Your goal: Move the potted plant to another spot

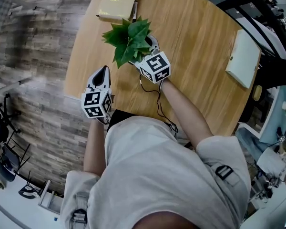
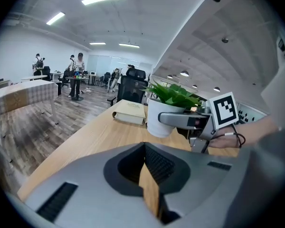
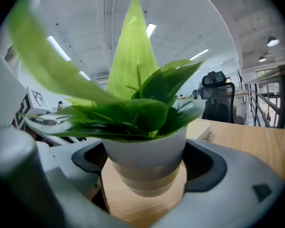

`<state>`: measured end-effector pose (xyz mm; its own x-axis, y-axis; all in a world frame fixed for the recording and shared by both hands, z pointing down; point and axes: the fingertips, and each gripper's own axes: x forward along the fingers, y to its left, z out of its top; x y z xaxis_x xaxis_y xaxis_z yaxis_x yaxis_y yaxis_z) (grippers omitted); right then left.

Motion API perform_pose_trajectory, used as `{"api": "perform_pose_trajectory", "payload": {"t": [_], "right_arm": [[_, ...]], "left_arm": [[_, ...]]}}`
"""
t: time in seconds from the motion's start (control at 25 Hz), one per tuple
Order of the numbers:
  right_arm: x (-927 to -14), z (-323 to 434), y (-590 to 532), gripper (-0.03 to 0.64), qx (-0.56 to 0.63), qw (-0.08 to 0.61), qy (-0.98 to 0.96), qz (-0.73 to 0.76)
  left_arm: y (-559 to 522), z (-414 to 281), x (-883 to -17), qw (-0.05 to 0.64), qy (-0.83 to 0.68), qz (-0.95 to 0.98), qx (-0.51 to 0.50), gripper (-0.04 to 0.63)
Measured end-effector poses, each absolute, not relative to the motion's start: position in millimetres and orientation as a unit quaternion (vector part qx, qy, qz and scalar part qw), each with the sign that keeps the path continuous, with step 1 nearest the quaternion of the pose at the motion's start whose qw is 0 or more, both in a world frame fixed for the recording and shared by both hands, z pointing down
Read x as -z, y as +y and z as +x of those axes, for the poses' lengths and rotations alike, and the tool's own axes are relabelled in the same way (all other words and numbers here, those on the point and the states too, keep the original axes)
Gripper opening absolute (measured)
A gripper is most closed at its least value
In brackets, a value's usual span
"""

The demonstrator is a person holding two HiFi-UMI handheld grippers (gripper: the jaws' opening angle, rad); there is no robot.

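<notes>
Your right gripper (image 1: 147,50) already has the potted plant (image 1: 129,38). In the right gripper view the white pot (image 3: 145,160) sits squarely between the jaws, and the dark pads look pressed against its two sides, so read it as a pinch on the pot wall below the rim. The plant stands upright, leaves rising straight up past the camera, its long axis vertical and crossing the line of the jaws.

The pot is on the left half of the wooden table (image 1: 190,42), just short of the tan book (image 1: 118,1) and the pen (image 1: 134,11) that lie at the far edge. Whether its base is resting on the wood or just clear of it, I cannot tell.

Your left gripper (image 1: 102,73) hangs over the near left edge of the table, apart from the pot, with its jaws pressed together on nothing. The right hand is the one doing the work.

The open wood lies to your right, between the plant and the pale notebook (image 1: 243,58) at the right edge. I judge that a move that way wants the pot kept level and carried away from the book.
</notes>
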<state>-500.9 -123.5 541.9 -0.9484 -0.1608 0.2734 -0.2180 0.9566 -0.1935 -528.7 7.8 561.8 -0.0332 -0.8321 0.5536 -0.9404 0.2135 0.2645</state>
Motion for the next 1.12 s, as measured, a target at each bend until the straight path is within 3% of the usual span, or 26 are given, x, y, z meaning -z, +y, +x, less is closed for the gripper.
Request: {"api": "perform_pose_trajectory", "payload": {"t": [1.12], "right_arm": [[-607.3,-507.4,-118.4,0.492,-0.113,0.205,-0.969,0.079]], "left_arm": [[12.4,-512.0,-590.0,0.346,-0.697,0.62,-0.095,0.012]]}}
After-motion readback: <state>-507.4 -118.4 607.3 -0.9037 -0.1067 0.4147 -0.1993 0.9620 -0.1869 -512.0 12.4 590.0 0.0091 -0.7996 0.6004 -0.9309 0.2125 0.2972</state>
